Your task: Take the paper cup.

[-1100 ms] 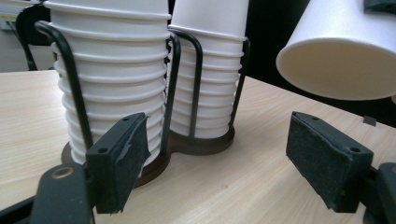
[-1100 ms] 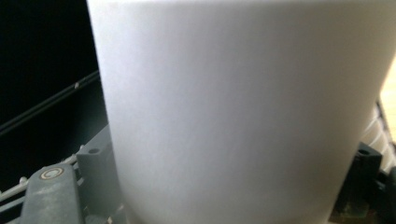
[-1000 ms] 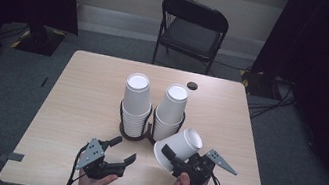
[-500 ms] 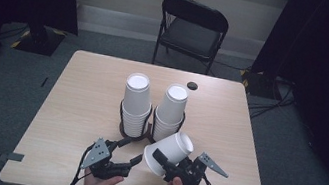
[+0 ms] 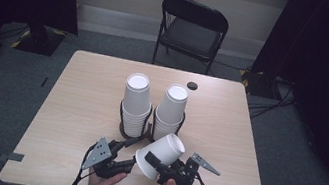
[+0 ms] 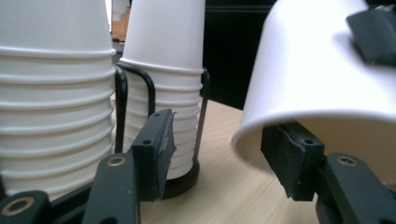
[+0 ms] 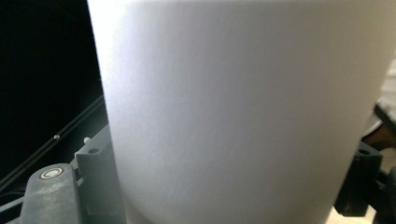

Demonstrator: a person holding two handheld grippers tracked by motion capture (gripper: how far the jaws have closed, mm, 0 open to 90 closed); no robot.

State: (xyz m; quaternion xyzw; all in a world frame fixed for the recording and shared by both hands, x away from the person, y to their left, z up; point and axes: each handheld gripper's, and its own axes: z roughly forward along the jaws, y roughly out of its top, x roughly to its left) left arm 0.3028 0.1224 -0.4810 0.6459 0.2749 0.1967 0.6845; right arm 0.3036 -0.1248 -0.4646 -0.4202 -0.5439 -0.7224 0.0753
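Table (image 5: 74, 103): light wood, folding chair (image 5: 191, 28) beyond far edge. 2 stacks of white paper cups, left stack (image 5: 135, 103) and right stack (image 5: 171, 111), upside down in black wire holders at table centre. Single cup (image 5: 160, 155) held tilted near front edge, open end toward left gripper (image 5: 129, 152). Right gripper (image 5: 160, 165) clamped on cup wall. Left gripper jaws apart, 1 jaw just under cup rim. Step judged: handover or separating nested cups. Next move calls for left jaws closing on rim without crushing.

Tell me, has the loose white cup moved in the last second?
Yes. In the high view the loose white cup, held by the right gripper, has shifted toward the person's left and nearer the table's front edge, judged against the right stack of cups.
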